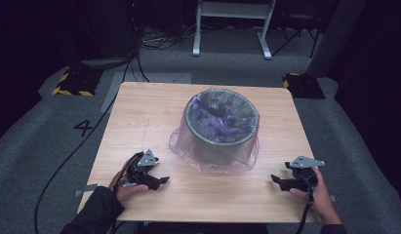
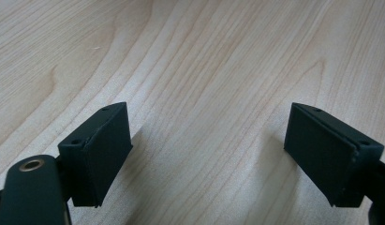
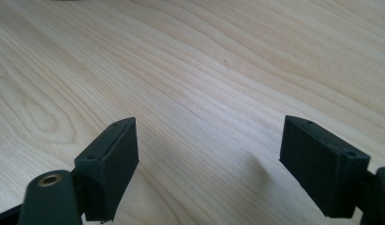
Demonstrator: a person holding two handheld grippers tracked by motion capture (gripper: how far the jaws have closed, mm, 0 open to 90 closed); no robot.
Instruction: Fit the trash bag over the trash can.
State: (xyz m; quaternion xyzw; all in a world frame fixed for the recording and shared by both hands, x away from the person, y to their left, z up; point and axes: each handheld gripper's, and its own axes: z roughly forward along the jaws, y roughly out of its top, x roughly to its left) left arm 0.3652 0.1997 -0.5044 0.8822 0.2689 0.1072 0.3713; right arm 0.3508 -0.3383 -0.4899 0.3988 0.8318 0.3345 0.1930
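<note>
High view: grey bin (image 1: 221,127) w/ thin plastic liner (image 1: 188,148) mid surface (image 1: 139,105); left gripper (image 1: 161,181) & right gripper (image 1: 276,179) jaws wide, empty. Risk: liner could tear or slip if pinched carelessly.

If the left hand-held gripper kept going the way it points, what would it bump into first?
Probably nothing but bare table: the left hand-held gripper points right, toward the right hand-held gripper, passing in front of the bag-lined bin.

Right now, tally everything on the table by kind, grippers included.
Grippers: 2, the left gripper and the right gripper, both open and empty
Round grey bin: 1
Translucent purple bag lining and draping the bin: 1
Total: 4
</note>
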